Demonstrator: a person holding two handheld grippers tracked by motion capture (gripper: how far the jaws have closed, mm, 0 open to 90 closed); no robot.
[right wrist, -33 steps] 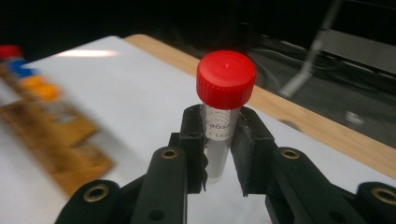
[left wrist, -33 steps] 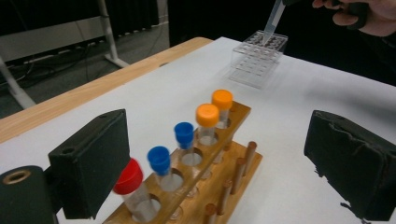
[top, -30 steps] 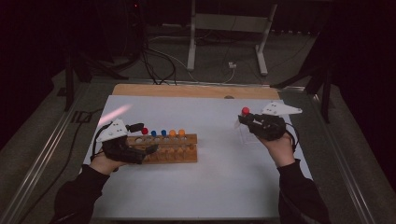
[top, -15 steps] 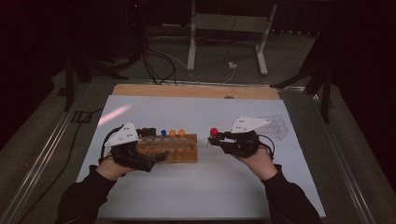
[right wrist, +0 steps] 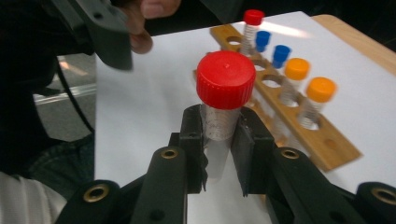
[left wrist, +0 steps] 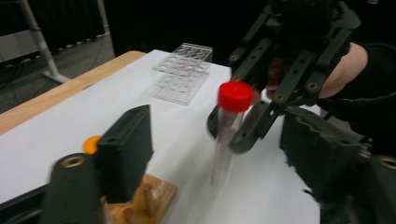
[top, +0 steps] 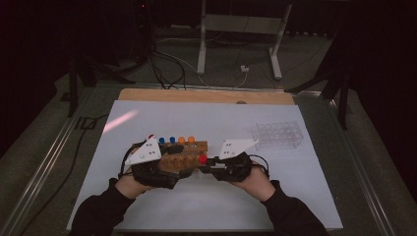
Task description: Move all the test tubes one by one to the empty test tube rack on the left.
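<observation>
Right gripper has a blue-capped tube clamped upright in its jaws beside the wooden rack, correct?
Not quite: the cap is red, not blue, as the right gripper view shows. The right gripper does hold the tube upright beside the wooden rack.

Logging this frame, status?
Right tongs shut on red-capped tube, upright. Left tongs open at rack. Nothing blocking.

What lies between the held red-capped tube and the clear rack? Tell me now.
Bare white table sheet: in the left gripper view nothing sits between the red-capped tube, held by the right gripper, and the clear rack.
</observation>
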